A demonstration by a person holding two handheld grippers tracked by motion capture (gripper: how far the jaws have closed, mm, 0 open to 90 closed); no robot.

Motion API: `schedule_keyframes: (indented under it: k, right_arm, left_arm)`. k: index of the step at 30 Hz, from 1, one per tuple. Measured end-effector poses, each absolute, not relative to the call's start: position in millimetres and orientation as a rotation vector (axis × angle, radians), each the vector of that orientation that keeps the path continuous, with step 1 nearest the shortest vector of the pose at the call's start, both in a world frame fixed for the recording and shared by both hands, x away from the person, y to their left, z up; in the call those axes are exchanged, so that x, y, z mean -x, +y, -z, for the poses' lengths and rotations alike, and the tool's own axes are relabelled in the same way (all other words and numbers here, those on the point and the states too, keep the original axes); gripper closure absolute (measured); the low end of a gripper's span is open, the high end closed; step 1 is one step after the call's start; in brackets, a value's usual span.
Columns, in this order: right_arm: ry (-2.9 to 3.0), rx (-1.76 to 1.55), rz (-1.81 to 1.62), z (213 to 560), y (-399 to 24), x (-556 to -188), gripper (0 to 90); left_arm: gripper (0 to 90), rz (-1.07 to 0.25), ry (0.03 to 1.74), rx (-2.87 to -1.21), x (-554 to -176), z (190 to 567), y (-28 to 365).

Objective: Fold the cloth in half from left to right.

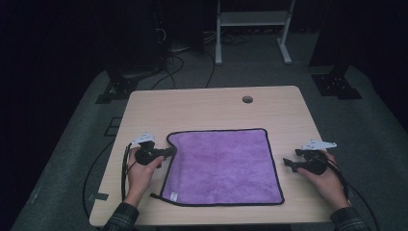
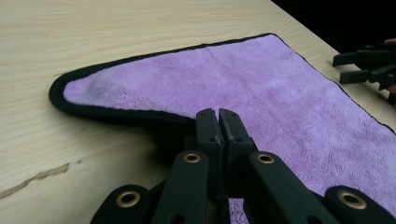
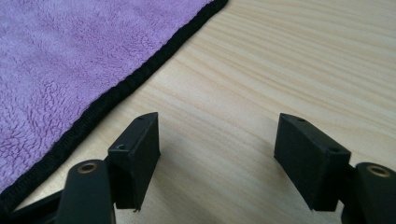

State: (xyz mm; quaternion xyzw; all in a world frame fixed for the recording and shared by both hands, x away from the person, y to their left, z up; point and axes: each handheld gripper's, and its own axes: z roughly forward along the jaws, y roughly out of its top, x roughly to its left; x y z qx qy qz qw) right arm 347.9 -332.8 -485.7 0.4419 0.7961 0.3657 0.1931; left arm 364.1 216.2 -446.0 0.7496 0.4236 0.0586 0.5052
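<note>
folding of a square purple microfibre cloth with black stitched edging (image 1: 223,166) is judged to be the step in hand. the cloth is laid flat near the front middle of the pale wooden table (image 1: 202,103), with a small white label at its near left corner. the left gripper (image 1: 169,152) is seen clenched on the cloth's left border; in the left gripper view its jaws are pressed together over the black hem, and the edge beside them is lifted and curled. the right gripper (image 1: 287,163) is held just beside the cloth's right border, apart from it; in the right gripper view its jaws are spread wide over bare wood, with nothing between them.

for a clean fold, the right border is best pinched on the hem itself, level with the left grip, before anything is raised. both edges are then best lifted together and kept taut, so that sagging and a skewed crease are avoided. a pinch taken too shallow is likely to slip off the plush pile.
</note>
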Motion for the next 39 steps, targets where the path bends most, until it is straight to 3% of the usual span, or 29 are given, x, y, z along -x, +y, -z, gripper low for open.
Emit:
schedule_keyframes:
  k: [39]
  right_arm:
    - [2.234, -1.239, -1.025, 486, -333, -348, 30.1]
  left_arm:
    - [88.0, 0.003, 0.825, -1.831, -385, 433, 140]
